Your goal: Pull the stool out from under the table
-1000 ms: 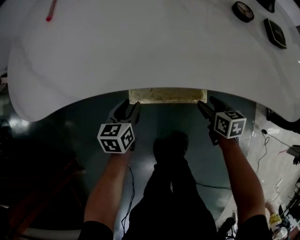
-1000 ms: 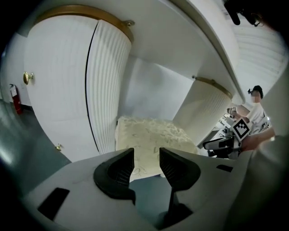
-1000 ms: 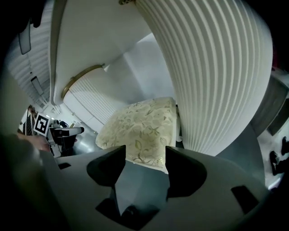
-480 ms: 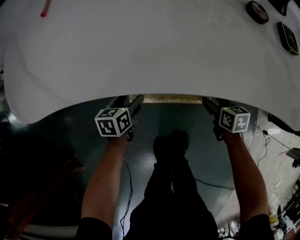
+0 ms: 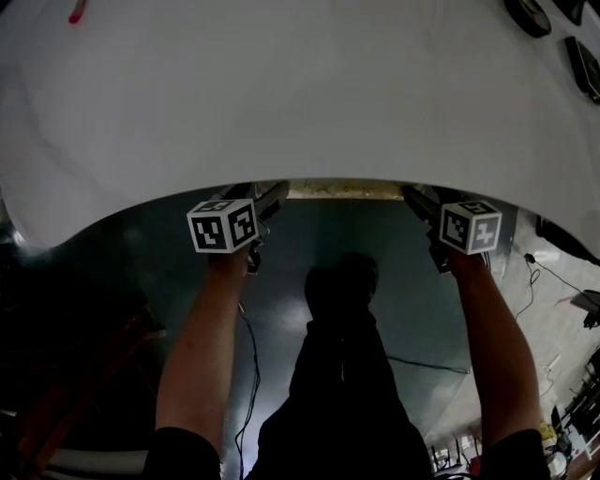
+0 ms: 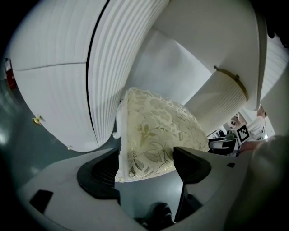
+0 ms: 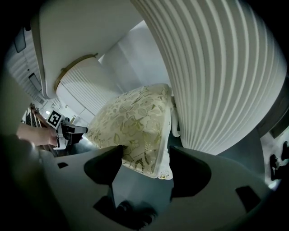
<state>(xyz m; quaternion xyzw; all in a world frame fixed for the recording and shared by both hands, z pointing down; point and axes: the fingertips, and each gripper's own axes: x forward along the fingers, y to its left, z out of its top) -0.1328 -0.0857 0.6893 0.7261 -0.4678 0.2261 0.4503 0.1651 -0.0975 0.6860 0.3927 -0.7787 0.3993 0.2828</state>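
- Table (image 5: 281, 94): white top with a curved front edge that bows away from the person. A red item (image 5: 77, 11) lies at the far left corner and dark cases (image 5: 530, 14) at the far right corner.
- Below the front edge is dark glossy floor (image 5: 169, 253). The person's legs (image 5: 342, 375) stand on it, centred between the two arms. Cables (image 5: 553, 277) lie on the floor at the right.
- Stool (image 5: 342, 190): tucked under the table, with only a thin strip of its pale leaf-patterned cushion showing past the front edge.
- Gripper views: the stool sits between two white fluted table supports (image 6: 113, 67), close to each one.
- Left gripper (image 5: 265, 203): at the table's front edge, by the left end of the cushion strip. Its jaws stand apart and have just been opening. The cushion's near left corner lies between them, and the pads are not pressing on it.
- Right gripper (image 5: 422, 203): at the front edge, by the right end of the strip. Its jaws stand apart and have just been opening. The cushion's near right corner lies between them, unclamped.
- The grippers sit level with each other, one at each front corner of the stool.
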